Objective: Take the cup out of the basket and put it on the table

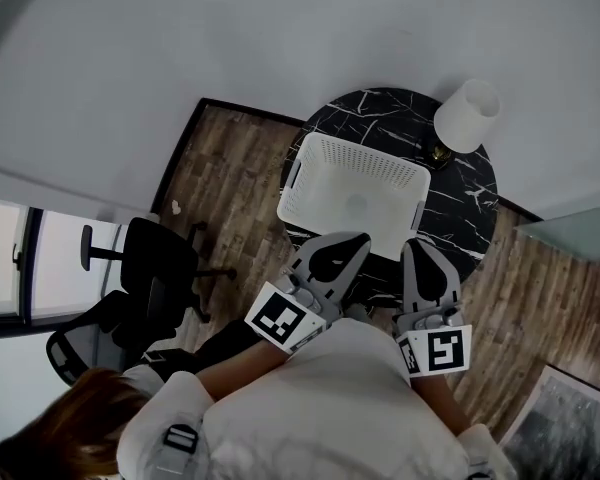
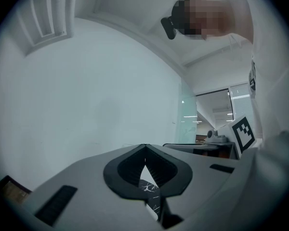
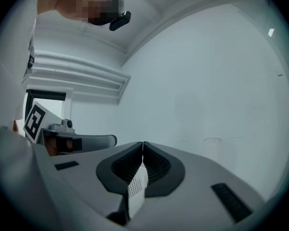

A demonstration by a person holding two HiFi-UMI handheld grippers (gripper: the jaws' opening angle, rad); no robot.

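Dark wood-plank floor (image 1: 235, 183) meets a plain pale wall, and on it stands a round tabletop (image 1: 462, 208) of glossy black stone veined in white. A white rectangular plastic basket (image 1: 308, 183) with perforated walls and rounded corners covers most of the tabletop. Bare stone is left only as a rim on the right and at the back. A black office chair (image 1: 150, 268) stands well apart on the left. A smooth white lampshade (image 1: 467, 115) sits by the tabletop's far right edge, near the basket's corner. The left tongs (image 1: 366, 236) and the right tongs (image 1: 412, 244), grey with ribbed black pads, hover at the basket's near wall. Each pair is pressed together at the tips, with nothing pinched. The cup (image 1: 357, 205) shows only as a faint pale round shape on the basket's floor.
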